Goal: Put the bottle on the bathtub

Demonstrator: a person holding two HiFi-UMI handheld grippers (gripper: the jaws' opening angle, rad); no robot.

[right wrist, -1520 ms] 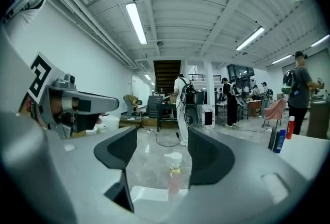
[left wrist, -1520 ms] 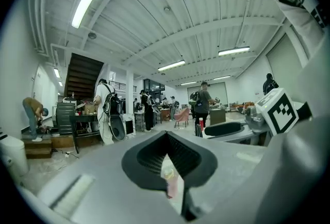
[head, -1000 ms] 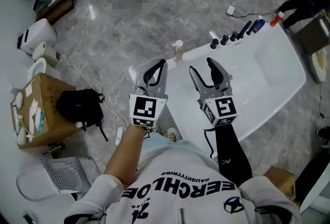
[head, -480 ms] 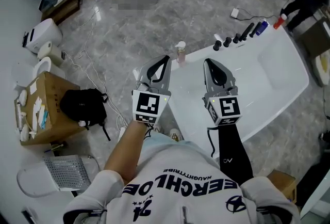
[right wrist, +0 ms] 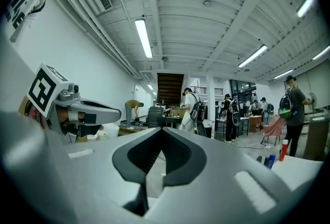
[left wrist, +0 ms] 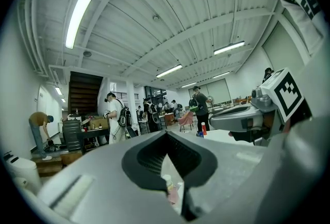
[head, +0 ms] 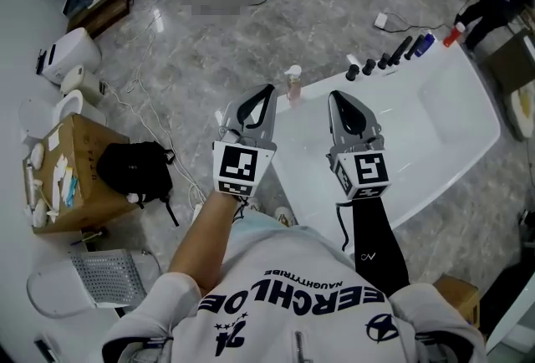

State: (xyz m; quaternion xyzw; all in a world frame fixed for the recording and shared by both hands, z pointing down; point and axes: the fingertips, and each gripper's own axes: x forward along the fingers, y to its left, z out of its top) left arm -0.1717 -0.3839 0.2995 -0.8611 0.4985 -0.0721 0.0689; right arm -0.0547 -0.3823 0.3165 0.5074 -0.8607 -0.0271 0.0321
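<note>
A small clear bottle (head: 292, 84) with pink liquid and a white cap stands upright on the near left rim of the white bathtub (head: 435, 135). My left gripper (head: 267, 91) is shut and empty, its tips just left of the bottle and apart from it. In the left gripper view the bottle (left wrist: 170, 190) shows through the gap below the closed tips of the left gripper (left wrist: 166, 133). My right gripper (head: 334, 95) is shut and empty over the tub's near end. In its own view, the right gripper (right wrist: 163, 129) points out across the room.
A row of dark, blue and red bottles (head: 389, 58) lines the tub's far rim. On the floor to the left are a cardboard box (head: 63, 177), a black backpack (head: 134, 169), a wire basket (head: 104, 279) and cables (head: 138, 106). People stand farther back.
The right gripper's jaws have gone from open to shut. Both grippers shifted slightly. The bottle stays on the rim.
</note>
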